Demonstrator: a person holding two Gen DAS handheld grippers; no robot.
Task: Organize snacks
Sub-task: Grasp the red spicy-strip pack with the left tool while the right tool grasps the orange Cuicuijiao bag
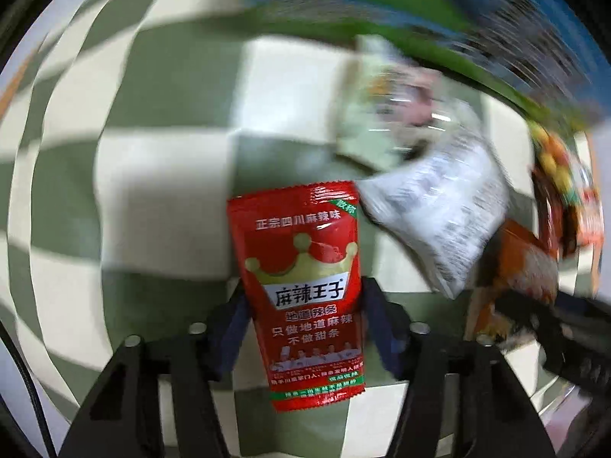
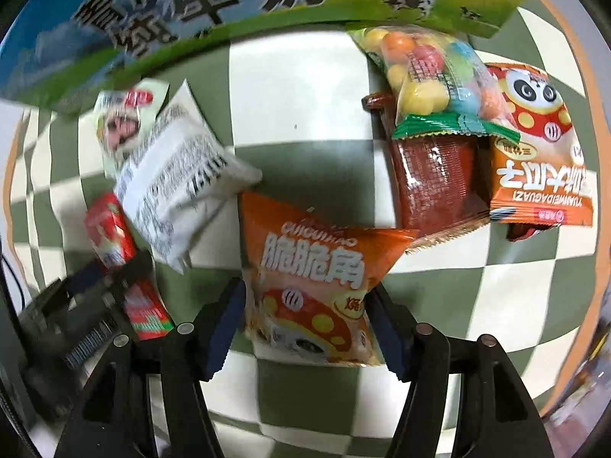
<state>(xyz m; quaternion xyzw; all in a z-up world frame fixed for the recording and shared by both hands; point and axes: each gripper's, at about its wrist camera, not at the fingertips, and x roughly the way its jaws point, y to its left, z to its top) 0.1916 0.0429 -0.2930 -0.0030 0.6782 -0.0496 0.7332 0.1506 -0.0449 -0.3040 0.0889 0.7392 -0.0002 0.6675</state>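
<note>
My left gripper (image 1: pixel 303 328) is shut on a red spicy-strip packet (image 1: pixel 305 290), held upright between the blue pads above the checkered cloth; the packet also shows in the right wrist view (image 2: pixel 110 229). My right gripper (image 2: pixel 305 324) is shut on an orange crisp bag (image 2: pixel 313 286), which also shows in the left wrist view (image 1: pixel 511 274). A white packet (image 2: pixel 175 187) and a pale green packet (image 2: pixel 122 122) lie between the two grippers.
A green and blue milk carton (image 2: pixel 191 4) stands at the back. A bag of coloured candy balls (image 2: pixel 427 76), a brown packet (image 2: pixel 435 187) and an orange panda packet (image 2: pixel 538 152) lie piled at the right on the green-white checkered cloth (image 2: pixel 298 95).
</note>
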